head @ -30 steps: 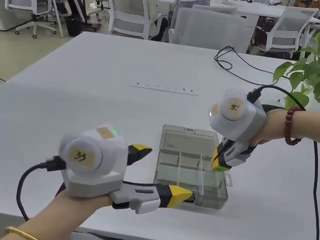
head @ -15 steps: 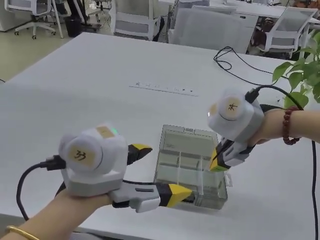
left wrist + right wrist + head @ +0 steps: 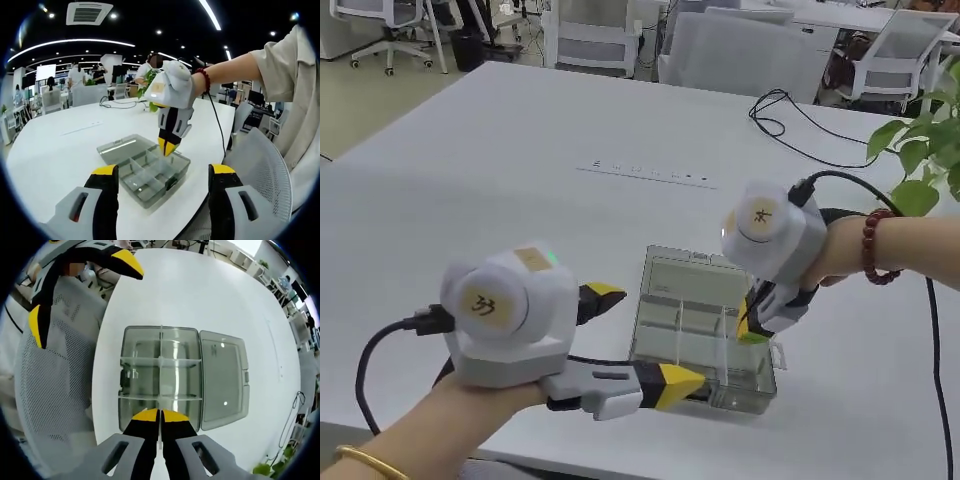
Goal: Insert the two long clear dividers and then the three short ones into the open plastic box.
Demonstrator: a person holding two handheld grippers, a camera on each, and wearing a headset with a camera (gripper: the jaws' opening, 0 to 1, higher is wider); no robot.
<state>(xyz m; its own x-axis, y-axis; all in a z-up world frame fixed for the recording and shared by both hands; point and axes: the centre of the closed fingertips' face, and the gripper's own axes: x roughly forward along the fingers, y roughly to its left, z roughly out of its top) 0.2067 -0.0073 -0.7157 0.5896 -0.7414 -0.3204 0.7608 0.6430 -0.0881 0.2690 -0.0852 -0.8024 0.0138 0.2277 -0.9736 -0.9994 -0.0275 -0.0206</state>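
The clear plastic box [image 3: 740, 398] lies open near the table's front edge, its lid [image 3: 688, 275] folded back. In the right gripper view two long dividers [image 3: 145, 360] cross the box [image 3: 121, 390], and a short divider [image 3: 161, 342] stands between the far wall and the first long one. My right gripper [image 3: 748, 330] points down into the box's right part. It [image 3: 160, 416] is shut on a thin clear divider seen edge-on between the tips. My left gripper [image 3: 640, 341] hovers open at the box's left side, holding nothing, and comes into the right gripper view as the left gripper [image 3: 82, 292].
A thin row of small clear pieces [image 3: 650, 178] lies farther back on the white table. A black cable [image 3: 800, 125] and a green plant [image 3: 920, 150] are at the right. A mesh chair [image 3: 60, 385] stands at the table's near edge.
My right gripper's body has shifted slightly left over the box, with its tips staying in the box's right part. The left gripper has barely moved.
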